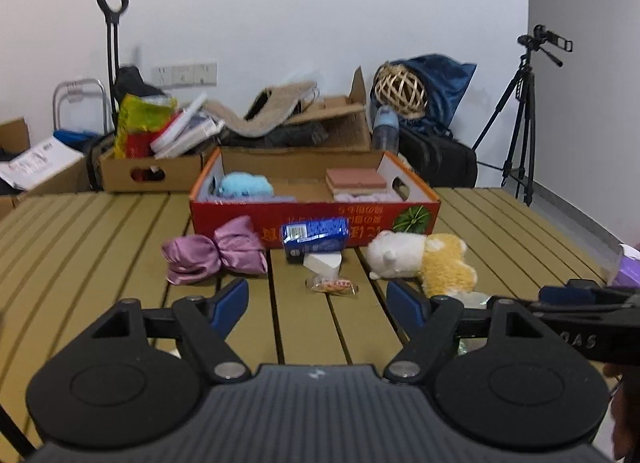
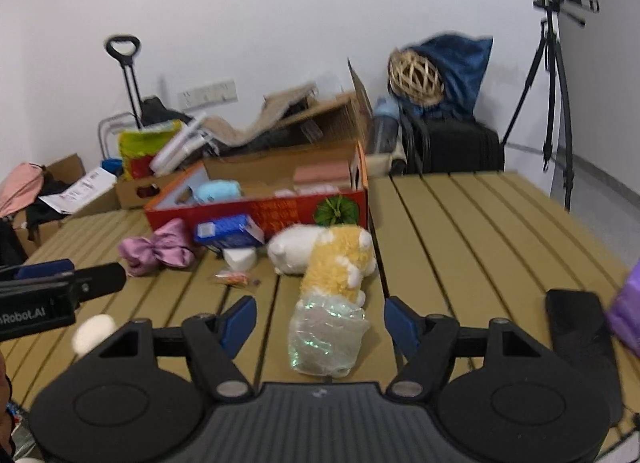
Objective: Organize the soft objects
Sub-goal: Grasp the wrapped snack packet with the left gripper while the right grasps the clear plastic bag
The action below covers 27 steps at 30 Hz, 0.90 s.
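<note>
Stretching across both views is a tan slatted wooden table, backed by a white wall with cluttered cardboard boxes, a black suitcase and one camera tripod at two o'clock.

One shallow red cardboard tray sits at twelve o'clock on the table; inside it lie one fluffy light-blue plush at the left end and one pink block sponge at the right end, resting on lilac cloth.

In front of the tray, counted from ten o'clock to one o'clock in the left wrist view: one shiny mauve satin bundle, one blue printed packet lying on one white wedge-shaped sponge, one small clear-wrapped snack, and one white-and-yellow plush toy lying on its side. In the right wrist view one crinkled clear plastic bag touches the plush's near end, and one small white ball lies at nine o'clock.

The left gripper stands wide with nothing between its blue pads, the snack just beyond them. The right gripper also stands wide, the plastic bag lying between its fingers without either pad pressing it. A purple object at the right edge is too cropped to identify, beside a black flat item.
</note>
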Each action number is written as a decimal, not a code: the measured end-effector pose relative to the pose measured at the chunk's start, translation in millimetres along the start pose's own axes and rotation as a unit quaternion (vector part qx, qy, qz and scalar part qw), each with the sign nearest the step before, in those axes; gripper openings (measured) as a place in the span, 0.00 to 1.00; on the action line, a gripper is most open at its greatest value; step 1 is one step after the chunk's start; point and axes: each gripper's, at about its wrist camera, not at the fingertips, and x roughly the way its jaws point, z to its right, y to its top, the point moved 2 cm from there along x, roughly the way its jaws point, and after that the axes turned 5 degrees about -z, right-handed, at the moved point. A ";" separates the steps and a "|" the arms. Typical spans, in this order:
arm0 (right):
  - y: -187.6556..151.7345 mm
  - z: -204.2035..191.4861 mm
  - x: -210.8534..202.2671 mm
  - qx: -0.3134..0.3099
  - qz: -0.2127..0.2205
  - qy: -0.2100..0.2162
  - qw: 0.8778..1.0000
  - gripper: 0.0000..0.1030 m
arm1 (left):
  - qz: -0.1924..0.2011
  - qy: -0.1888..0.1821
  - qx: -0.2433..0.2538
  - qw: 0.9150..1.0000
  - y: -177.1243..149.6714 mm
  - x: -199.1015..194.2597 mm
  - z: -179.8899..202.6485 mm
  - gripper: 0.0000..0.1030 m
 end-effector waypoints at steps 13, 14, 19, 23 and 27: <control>-9.8 2.5 61.9 -0.005 -0.042 -0.002 0.999 0.44 | -0.093 0.017 -0.002 0.996 15.2 152.6 11.3 0.63; -10.0 2.4 61.9 -0.008 -0.041 0.000 0.999 0.44 | -0.097 0.011 -0.004 0.995 14.1 158.2 11.0 0.61; -10.6 4.6 62.6 -0.013 -0.040 0.008 0.999 0.41 | -0.087 0.005 0.013 0.996 6.8 161.8 16.5 0.40; -11.3 2.4 60.5 -0.019 -0.042 0.008 0.999 0.37 | -0.091 0.009 -0.003 0.996 3.5 153.1 16.4 0.38; -12.1 0.7 44.6 -0.023 -0.041 0.012 0.999 0.35 | -0.087 -0.006 -0.040 0.995 -0.1 120.0 8.5 0.38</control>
